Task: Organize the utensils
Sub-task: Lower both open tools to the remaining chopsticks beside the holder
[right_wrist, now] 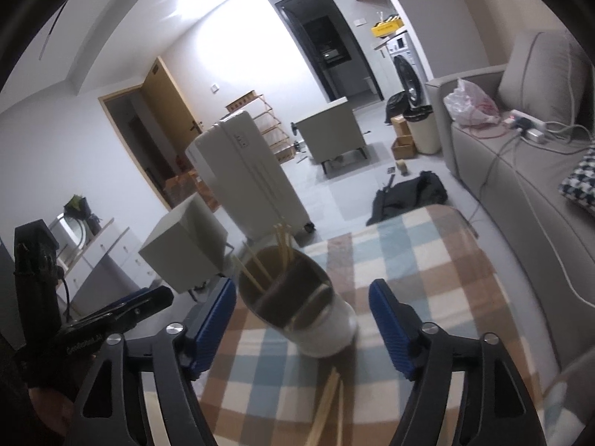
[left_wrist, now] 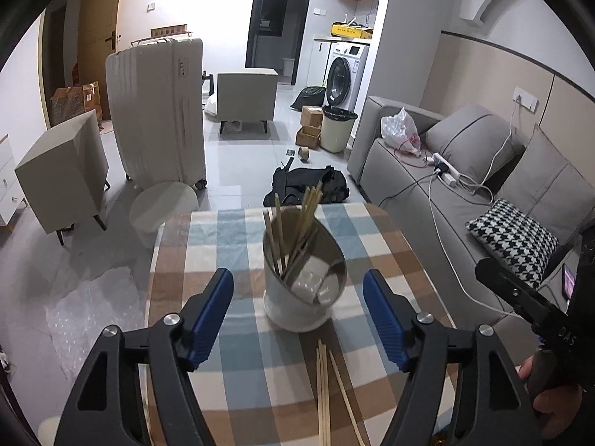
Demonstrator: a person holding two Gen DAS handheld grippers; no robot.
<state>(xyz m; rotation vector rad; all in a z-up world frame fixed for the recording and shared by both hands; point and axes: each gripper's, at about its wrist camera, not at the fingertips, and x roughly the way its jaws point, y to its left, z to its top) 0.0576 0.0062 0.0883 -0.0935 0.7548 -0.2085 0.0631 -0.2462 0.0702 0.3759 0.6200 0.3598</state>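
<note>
My left claw (left_wrist: 299,308) stands open with nothing between its blue pads (left_wrist: 212,316); my right claw (right_wrist: 303,319) is open too, and its pads touch nothing. No earlier view is on hand, so I report only how they stand.

Straight ahead of the left claw, between the lines of its two fingers and just beyond the tips, the utensil holder (left_wrist: 303,282) stands on the tabletop (left_wrist: 372,245), which is covered by a checked cloth of blue, brown and cream. It is a white cup with a shiny metal inside, and several wooden chopsticks (left_wrist: 297,223) lean in it, their ends fanning out above the rim. A pale divider or insert lies inside the cup; I cannot tell exactly what it is.

Nearer to me than the holder, under the left claw's gap, loose chopsticks (left_wrist: 325,390) lie flat on the cloth, close together, apart from the cup.

From the right wrist, the holder sits just ahead of the claw, slightly towards its left finger, and looks blurred. The loose chopsticks lie below the gap.

The right claw's black body shows at the right edge of the left view, held by a hand (left_wrist: 546,394).
</note>
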